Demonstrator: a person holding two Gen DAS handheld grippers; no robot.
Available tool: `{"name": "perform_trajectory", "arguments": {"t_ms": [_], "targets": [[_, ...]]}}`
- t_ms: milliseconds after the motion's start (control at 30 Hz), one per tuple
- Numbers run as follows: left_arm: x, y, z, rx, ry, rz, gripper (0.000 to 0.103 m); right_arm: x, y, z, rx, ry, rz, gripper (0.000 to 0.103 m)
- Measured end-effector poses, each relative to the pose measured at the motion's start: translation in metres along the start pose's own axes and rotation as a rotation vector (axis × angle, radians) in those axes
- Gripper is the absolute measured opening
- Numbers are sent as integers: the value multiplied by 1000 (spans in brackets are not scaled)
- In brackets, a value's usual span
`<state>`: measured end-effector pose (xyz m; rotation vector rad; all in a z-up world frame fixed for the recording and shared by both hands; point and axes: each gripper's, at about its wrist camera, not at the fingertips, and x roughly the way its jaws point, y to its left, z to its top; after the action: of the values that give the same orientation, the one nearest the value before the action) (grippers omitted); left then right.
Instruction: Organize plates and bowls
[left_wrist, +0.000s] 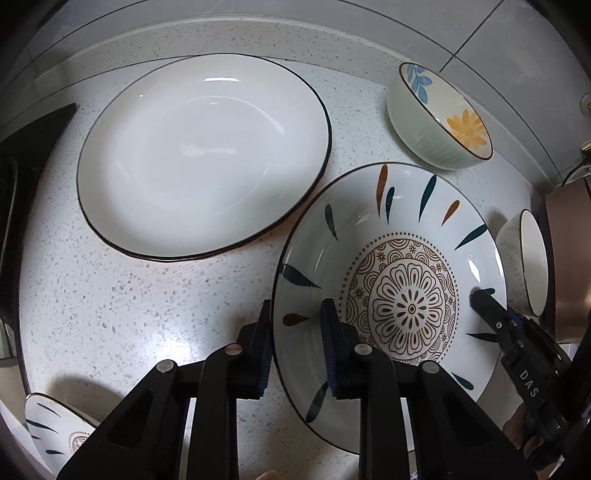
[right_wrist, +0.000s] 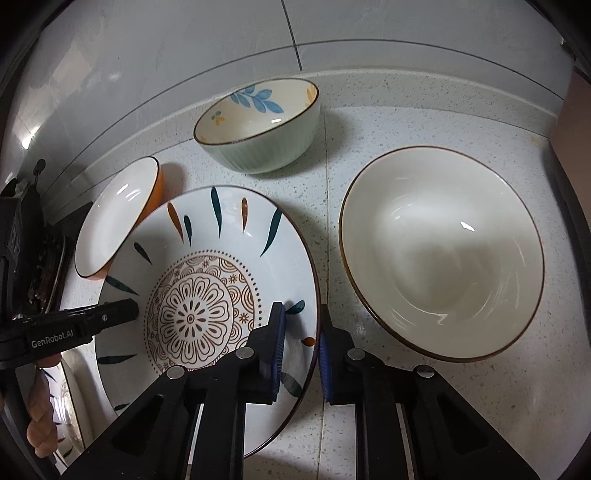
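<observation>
Reading "GenRobot.AI": left tool (right_wrist: 122, 312)

Both looking steeply down, close over the speckled worktop (left_wrist: 129, 314), from opposite rims of the patterned plate (left_wrist: 388, 258): left wrist from its left edge, right wrist from its right. Shared: that plate and the green bowl (right_wrist: 258, 140) behind it.

We see the patterned plate (left_wrist: 399, 266) upright between a plain white plate (left_wrist: 203, 155) and pale-green floral bowl (left_wrist: 436, 122).
</observation>
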<state>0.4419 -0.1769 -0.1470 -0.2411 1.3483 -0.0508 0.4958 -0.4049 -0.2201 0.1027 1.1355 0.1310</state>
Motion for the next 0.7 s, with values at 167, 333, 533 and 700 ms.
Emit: {"name": "perform_trajectory", "arguments": {"t_ms": [167,333,533,700], "targets": [[-15,12,-1,6,-8,2,15,-9,6,0,-7,-26,-12,13],[-25,12,-7,8,-14,1,15,-14,8,-2,-2,-28,-14,12],[-26,8,-3,-4,-25,-15,15,-23,13,-4,-1,-42,-6,11],[-30,16,-8,-5,-31,-22,15,-31,18,-8,6,-61,-3,10]]}}
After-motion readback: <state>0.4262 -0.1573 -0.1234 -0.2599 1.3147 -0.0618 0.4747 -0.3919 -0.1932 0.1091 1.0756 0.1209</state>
